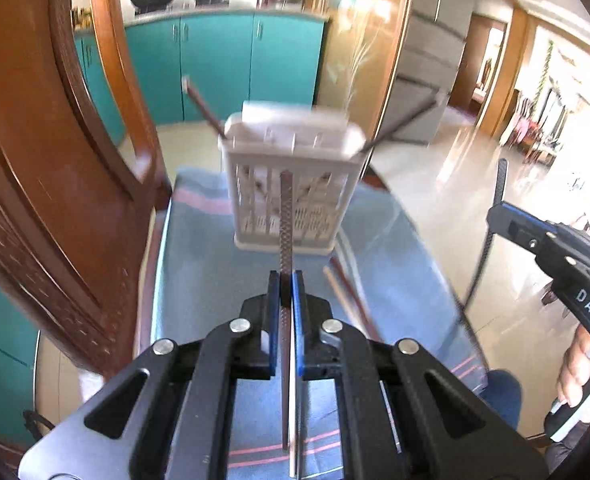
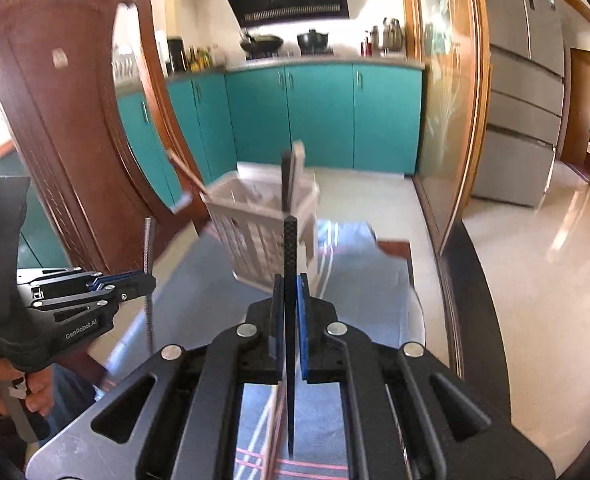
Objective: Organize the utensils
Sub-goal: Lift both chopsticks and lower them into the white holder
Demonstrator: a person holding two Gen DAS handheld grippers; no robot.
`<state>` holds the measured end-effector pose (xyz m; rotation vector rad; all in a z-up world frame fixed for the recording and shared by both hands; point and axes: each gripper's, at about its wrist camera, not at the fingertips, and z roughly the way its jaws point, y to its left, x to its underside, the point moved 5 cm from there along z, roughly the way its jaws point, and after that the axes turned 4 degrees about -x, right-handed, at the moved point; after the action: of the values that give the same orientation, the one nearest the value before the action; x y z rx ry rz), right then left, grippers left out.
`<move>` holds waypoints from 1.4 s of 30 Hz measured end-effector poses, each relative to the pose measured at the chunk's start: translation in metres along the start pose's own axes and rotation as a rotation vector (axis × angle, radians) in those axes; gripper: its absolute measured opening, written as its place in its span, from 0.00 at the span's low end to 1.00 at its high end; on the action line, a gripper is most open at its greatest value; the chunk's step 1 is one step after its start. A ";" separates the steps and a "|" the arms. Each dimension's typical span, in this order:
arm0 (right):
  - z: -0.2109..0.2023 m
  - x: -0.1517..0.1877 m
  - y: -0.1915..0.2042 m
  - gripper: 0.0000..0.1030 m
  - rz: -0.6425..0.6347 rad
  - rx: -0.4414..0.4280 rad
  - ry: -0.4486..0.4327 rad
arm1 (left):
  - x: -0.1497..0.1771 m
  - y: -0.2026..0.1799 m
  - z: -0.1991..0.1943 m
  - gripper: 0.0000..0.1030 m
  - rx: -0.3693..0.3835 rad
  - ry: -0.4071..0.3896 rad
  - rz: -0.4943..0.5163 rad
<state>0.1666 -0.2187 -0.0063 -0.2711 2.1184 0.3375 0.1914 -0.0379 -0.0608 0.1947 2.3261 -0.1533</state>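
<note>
- My left gripper (image 1: pixel 286 280) is clenched on a silver chopstick (image 1: pixel 286 216) with a knurled grip; the stick runs up between the blue pads and its tapered end passes back under the gripper body
- My right gripper (image 2: pixel 291 284) is clenched on a black chopstick (image 2: pixel 289 240), textured at the top, held upright between its pads
- From the right wrist view I see the left gripper off to the left, with the silver stick standing above and below its closed pads
- The white slotted utensil holder (image 1: pixel 293 184) stands on the blue striped cloth (image 1: pixel 199 264), ahead of both grippers and apart from both held sticks
- Two dark chopsticks (image 1: pixel 201 106) already lean out of the holder, one at each end
- A brown pair of chopsticks (image 1: pixel 351 300) lies flat on the cloth just to the right of my left gripper
- A wooden chair (image 1: pixel 55 168) stands against the left edge of the table
- A hand (image 1: pixel 581 372) grips the right tool's handle
</note>
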 end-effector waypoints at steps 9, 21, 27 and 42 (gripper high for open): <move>-0.037 -0.080 0.009 0.06 0.009 -0.074 -0.210 | -0.074 0.003 -0.066 0.06 0.021 -0.196 -0.017; -0.008 -0.140 -0.004 0.06 0.063 0.035 -0.416 | -0.168 0.028 -0.075 0.07 -0.084 -0.475 -0.195; 0.036 -0.111 -0.012 0.06 0.060 0.048 -0.317 | -0.165 0.032 -0.014 0.07 -0.116 -0.409 -0.198; -0.010 -0.089 0.000 0.21 0.035 -0.016 -0.370 | -0.117 0.033 0.022 0.11 -0.111 -0.303 -0.156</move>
<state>0.2059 -0.2163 0.0746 -0.1656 1.7581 0.3932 0.2928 -0.0199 0.0070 -0.0630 2.0389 -0.1219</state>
